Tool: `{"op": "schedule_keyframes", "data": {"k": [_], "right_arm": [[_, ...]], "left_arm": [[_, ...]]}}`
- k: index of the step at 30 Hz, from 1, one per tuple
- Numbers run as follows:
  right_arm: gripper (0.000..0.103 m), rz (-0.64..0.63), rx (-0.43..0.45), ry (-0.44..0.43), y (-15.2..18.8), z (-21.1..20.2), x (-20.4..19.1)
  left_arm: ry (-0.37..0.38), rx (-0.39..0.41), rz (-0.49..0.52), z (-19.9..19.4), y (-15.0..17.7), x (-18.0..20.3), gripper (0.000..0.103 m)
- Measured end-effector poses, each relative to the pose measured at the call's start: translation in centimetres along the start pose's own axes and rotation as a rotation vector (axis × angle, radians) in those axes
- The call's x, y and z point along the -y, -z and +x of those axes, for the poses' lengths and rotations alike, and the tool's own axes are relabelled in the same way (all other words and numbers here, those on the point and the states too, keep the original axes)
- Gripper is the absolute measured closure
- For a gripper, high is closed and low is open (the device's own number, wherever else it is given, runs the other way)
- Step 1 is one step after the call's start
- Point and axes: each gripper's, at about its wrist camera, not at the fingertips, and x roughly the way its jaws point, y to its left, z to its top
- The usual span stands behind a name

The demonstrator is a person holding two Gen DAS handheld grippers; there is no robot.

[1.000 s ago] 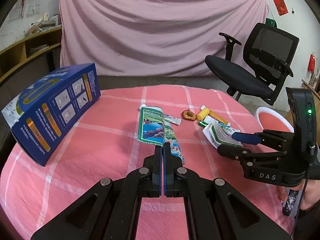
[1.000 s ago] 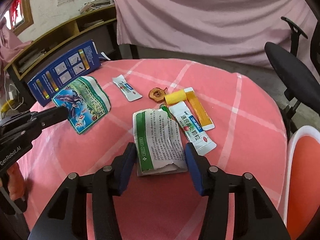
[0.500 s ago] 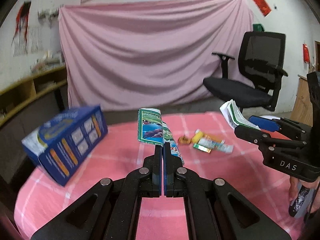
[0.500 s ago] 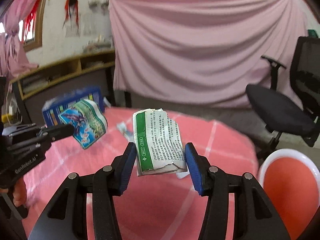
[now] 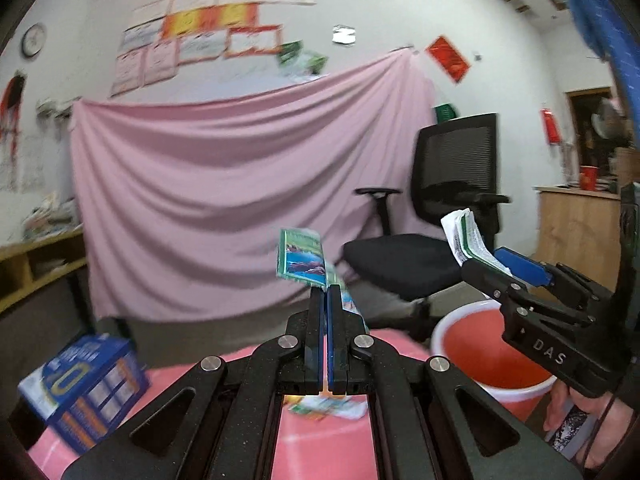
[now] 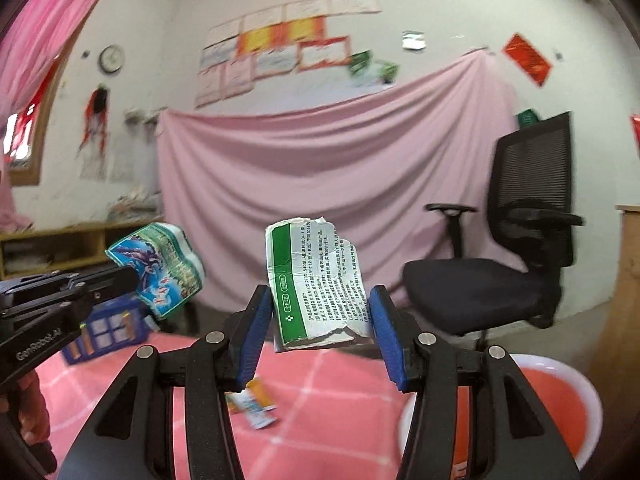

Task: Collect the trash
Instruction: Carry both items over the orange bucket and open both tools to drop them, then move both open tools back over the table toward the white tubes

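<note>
The left tongs (image 5: 327, 300) are pressed together on the lower edge of a green and blue fish-print wrapper (image 5: 301, 257), which stands up from their tips, its long axis running upward and leaning slightly left. The right tongs (image 6: 316, 316) pinch a torn green-and-white printed packet (image 6: 316, 284) between their blue pads (image 6: 252, 332); it stands upright between them, long axis vertical, ragged top edge uppermost, green band on its left. Both pieces hang in the air above the pink checked table (image 6: 320, 392), where a few small sachets (image 6: 252, 402) lie. Just right of the table sits a red bin with a white rim (image 5: 480, 356). Farther back stand a blue box (image 5: 84, 388), a black office chair (image 6: 516, 248) and a pink drape (image 6: 328, 184).
</note>
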Motion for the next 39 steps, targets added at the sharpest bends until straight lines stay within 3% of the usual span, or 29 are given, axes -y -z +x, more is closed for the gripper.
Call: {"op": "schedule_keyframes", "data": {"k": [7, 17, 28, 33, 39], "right_arm": [[0.055, 0.108, -0.010, 0.139, 0.0, -1.3, 6.0], [0.054, 0.232, -0.178, 0.276, 2.0, -1.0, 12.0], [0.054, 0.371, -0.320, 0.336, 4.4, -0.6, 16.1], [0.054, 0.392, -0.339, 0.335, 4.6, -0.5, 16.2], [0.049, 0.378, -0.348, 0.331, 4.6, -0.1, 16.0]], "left_arm": [[0.128, 0.006, 0.064, 3.2, -1.3, 5.6, 0.103], [0.258, -0.096, 0.026, 9.0, -1.8, 11.4, 0.103], [0.375, -0.327, -0.088, 13.6, -0.4, 12.9, 0.103], [0.399, -0.422, -0.148, 15.0, -0.1, 12.4, 0.103], [0.384, -0.461, -0.214, 15.2, -0.1, 10.8, 0.078]]}}
